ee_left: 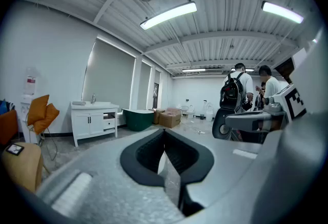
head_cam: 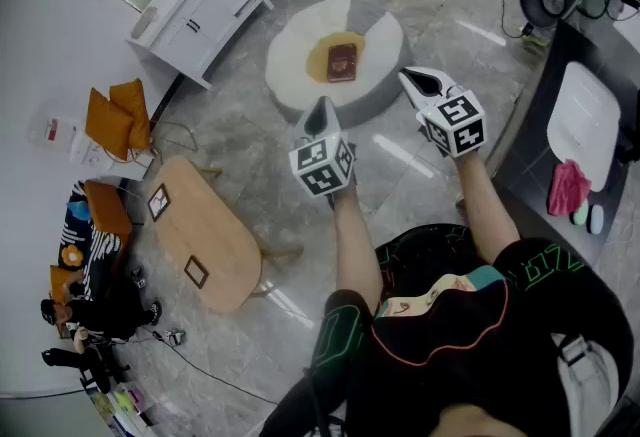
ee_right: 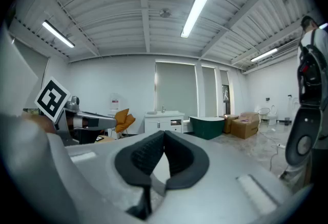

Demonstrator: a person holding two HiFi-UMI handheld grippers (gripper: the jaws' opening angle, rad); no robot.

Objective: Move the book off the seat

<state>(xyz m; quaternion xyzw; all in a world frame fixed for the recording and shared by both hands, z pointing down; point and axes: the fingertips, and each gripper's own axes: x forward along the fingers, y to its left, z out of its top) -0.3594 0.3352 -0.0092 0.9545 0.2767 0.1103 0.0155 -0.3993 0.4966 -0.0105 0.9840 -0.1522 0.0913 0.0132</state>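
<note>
A dark red book (head_cam: 342, 62) lies on the tan cushion of a round white seat (head_cam: 290, 50) in the head view, ahead of both hands. My left gripper (head_cam: 322, 105) hovers just short of the seat's near rim, jaws shut and empty. My right gripper (head_cam: 417, 78) hangs at the seat's right side, also shut and empty. In the left gripper view my left gripper (ee_left: 164, 132) points across the room with its tips meeting; the right gripper view shows my right gripper (ee_right: 164, 135) the same. Neither gripper view shows the book.
A low wooden table (head_cam: 200, 235) stands to the left of me. A white cabinet (head_cam: 200, 10) and a green tub (ee_left: 137, 118) are farther off, with orange chairs (head_cam: 118, 117) at left. A dark desk (head_cam: 590, 135) lines the right side. People stand in the background (ee_left: 241, 89).
</note>
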